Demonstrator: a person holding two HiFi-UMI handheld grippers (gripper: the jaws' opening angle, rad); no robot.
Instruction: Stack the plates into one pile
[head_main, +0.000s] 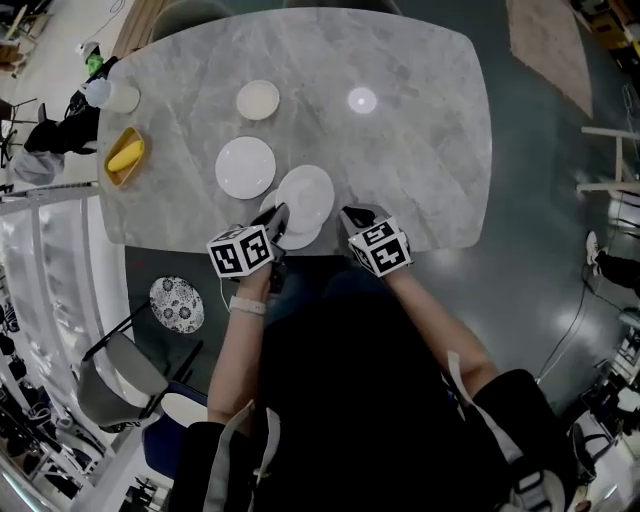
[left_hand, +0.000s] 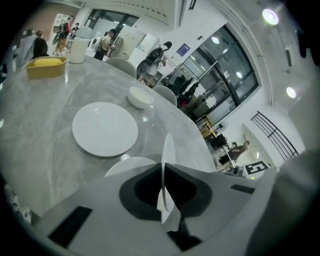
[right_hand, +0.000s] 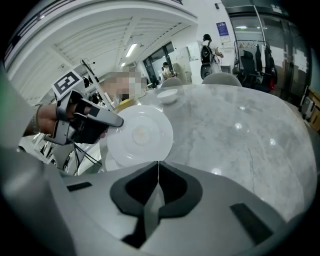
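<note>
My left gripper is shut on the rim of a white plate, which it holds tilted above the table's near edge. That plate shows edge-on between the jaws in the left gripper view and face-on in the right gripper view. Under it a second white plate lies flat. A third plate lies further in, and a small white bowl sits beyond that. The right gripper is shut with nothing in it, its tips just short of the held plate's rim.
A yellow dish and a white cup stand at the left end of the grey marble table. On the floor to the left are chairs and a round patterned stool.
</note>
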